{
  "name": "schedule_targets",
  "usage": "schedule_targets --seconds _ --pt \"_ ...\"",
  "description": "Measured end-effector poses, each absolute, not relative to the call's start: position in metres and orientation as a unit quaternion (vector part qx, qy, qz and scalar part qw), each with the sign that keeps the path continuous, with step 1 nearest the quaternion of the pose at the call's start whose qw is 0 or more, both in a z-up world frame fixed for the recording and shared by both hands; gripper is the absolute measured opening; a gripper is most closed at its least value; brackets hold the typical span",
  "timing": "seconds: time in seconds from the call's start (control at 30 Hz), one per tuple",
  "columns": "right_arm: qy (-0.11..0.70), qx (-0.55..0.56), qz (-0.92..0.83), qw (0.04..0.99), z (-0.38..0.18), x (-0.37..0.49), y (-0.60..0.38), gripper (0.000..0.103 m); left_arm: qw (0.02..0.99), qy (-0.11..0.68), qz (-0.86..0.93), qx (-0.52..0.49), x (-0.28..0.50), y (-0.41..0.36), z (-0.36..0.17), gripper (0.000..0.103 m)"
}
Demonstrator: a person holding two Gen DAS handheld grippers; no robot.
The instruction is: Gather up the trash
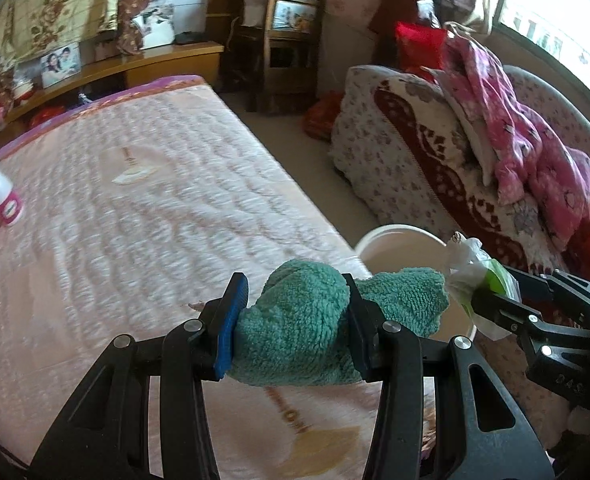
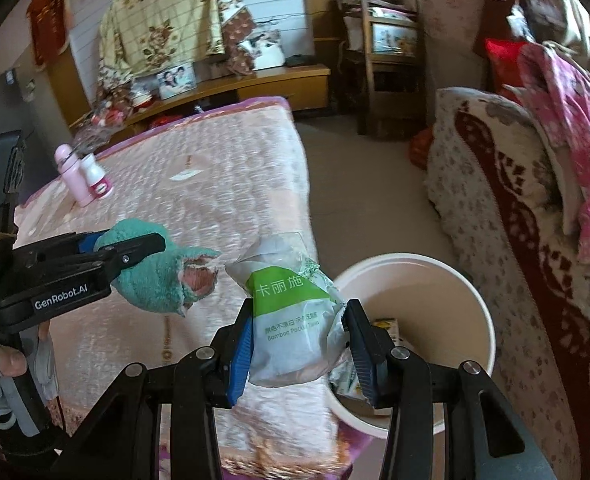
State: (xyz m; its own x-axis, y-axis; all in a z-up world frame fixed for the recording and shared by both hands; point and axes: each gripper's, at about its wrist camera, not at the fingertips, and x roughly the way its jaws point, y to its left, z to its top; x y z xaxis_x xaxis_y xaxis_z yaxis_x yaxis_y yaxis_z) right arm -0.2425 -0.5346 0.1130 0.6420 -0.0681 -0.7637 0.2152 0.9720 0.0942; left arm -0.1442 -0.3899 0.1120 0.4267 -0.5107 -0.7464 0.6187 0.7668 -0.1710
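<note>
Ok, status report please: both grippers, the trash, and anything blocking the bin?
Left gripper shut on green cloth. Right gripper shut on tissue pack. White bin just ahead, mouth open, nothing in the way.

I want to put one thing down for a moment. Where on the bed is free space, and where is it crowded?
The bed cover is bare across its middle, between the two pink bottles near the far left edge and the bucket at the near right corner. It is crowded at that near corner, where the left tool grips the green cloth and the right tool grips the tissue pack.
</note>
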Motion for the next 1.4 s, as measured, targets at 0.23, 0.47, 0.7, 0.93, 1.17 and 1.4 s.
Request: schedule_targets --seconds 0.23,0.47,0.7,0.93,1.17,1.4 --pt "0.420 0.107 -0.108 0.895 0.104 -0.259 -0.570 0.043 0.828 0.433 -0.348 0.073 -0.150 -0.434 0.101 0.045" --pt "0.429 0.124 -0.130 0.885 0.090 -0.271 -0.601 0.043 0.815 0.449 -0.359 0.077 -0.155 -0.467 0.089 0.047" --pt "0.437 0.142 -0.145 0.876 0.075 -0.278 -0.623 0.043 0.801 0.460 -0.377 0.075 -0.161 -0.493 0.077 0.047" --pt "0.443 0.165 -0.155 0.868 0.059 -0.280 -0.640 0.053 0.779 0.461 -0.421 0.058 -0.165 -0.509 0.072 0.051" --pt "0.446 0.181 -0.162 0.861 0.052 -0.284 -0.647 0.054 0.781 0.444 -0.437 0.053 -0.167 -0.512 0.076 0.070" --pt "0.437 0.181 -0.159 0.867 0.058 -0.288 -0.637 0.056 0.813 0.407 -0.411 0.072 -0.175 -0.501 0.088 0.071"
